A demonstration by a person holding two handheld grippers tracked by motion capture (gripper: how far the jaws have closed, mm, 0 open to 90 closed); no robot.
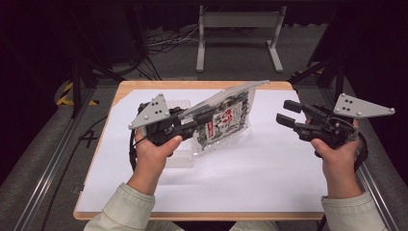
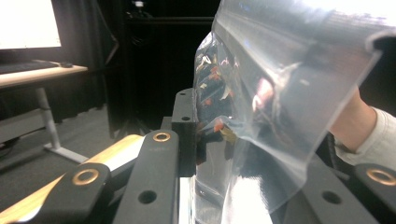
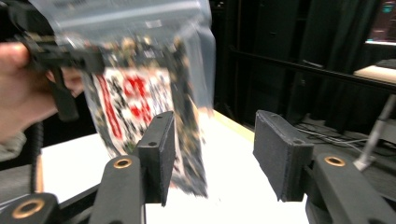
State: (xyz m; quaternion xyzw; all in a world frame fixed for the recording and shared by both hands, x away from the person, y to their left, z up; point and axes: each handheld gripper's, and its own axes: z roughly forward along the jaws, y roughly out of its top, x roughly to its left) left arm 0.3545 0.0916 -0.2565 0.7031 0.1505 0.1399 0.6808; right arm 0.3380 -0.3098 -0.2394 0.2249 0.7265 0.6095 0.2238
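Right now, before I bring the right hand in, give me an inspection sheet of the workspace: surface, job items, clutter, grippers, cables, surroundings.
Surface: wooden table under a white sheet.
Job's things: clear plastic zip bag with a red, black and white printed label, held up, lower edge near the sheet.
Clutter: nothing seen.
Grippers: left gripper shut on the bag's side; right gripper open, apart from the bag.
Cables: black cable loops at the left hand; loose wires on the floor behind.
Surroundings: dark curtains, white desk frame beyond the table, yellow-black floor tape.
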